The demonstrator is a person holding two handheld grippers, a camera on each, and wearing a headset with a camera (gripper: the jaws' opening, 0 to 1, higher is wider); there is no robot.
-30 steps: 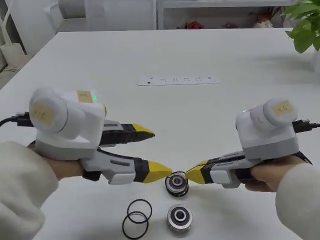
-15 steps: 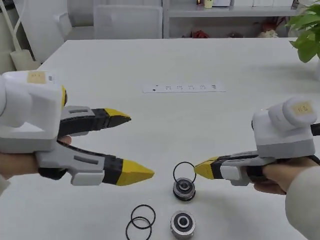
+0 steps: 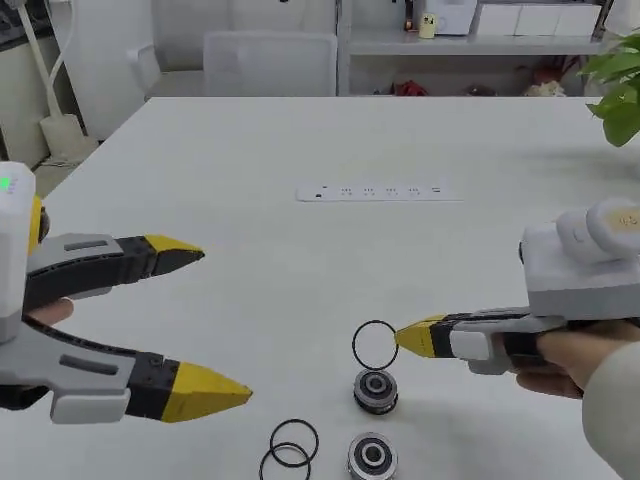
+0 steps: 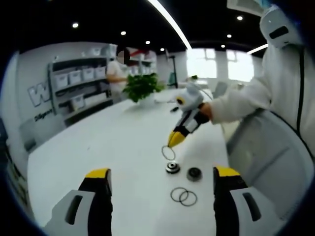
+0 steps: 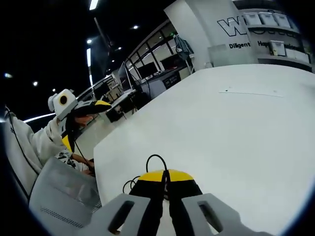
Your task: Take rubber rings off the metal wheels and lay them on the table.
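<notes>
Closest to the person, two loose rubber rings [image 3: 290, 446] lie overlapping on the white table [image 3: 300, 270], with a metal wheel [image 3: 372, 456] just beside them on the right. A second wheel [image 3: 376, 390] stands a little farther in. Right over it hangs a third ring [image 3: 375, 345], upright and pinched at its edge by the right gripper [image 3: 400, 338], whose yellow tips are pressed together on it. The right gripper view shows those tips closed with the thin black loop rising from between them. The left gripper [image 3: 226, 325] is held off to the left, well apart from the wheels, with its jaws spread wide and nothing between them. From the left gripper view, the pinched ring looks clear of the wheel below it. Farther up the table lies a white power strip [image 3: 380, 192], flat and alone. Beyond the far edge stand a pale chair [image 3: 270, 62] and a leafy plant [image 3: 625, 90] at the right.
</notes>
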